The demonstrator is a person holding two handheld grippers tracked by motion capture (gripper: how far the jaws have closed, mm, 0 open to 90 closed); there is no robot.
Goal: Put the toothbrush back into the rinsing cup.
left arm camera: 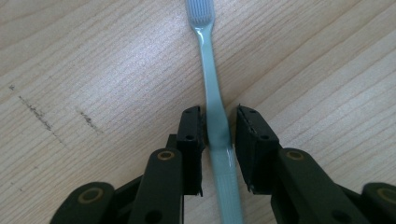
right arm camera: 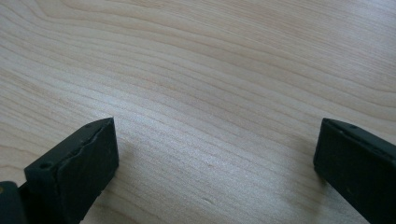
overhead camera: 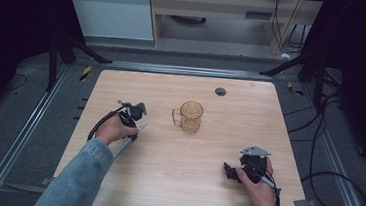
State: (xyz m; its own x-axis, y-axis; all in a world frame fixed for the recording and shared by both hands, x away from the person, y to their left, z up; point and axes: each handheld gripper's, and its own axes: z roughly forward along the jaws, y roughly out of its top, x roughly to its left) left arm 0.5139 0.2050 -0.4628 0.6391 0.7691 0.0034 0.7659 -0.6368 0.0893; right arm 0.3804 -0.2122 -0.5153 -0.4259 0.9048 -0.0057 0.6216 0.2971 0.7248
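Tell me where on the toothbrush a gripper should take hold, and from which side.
Grip the toothbrush at the thicker middle of its handle, coming from above with one jaw on each long side. It lies flat on the table, so only its narrow sides are free. The left gripper already straddles it there.

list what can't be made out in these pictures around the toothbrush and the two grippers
- Pale green plastic toothbrush: in the left gripper view the bristle tip is cut off by the top edge and the handle end by the bottom edge.
- Same toothbrush in the high view: mostly covered by the left hand and left gripper.
- Right gripper: in the high view its open jaws are too small and dark to read.
- Amber glass mug: contents too small to tell.
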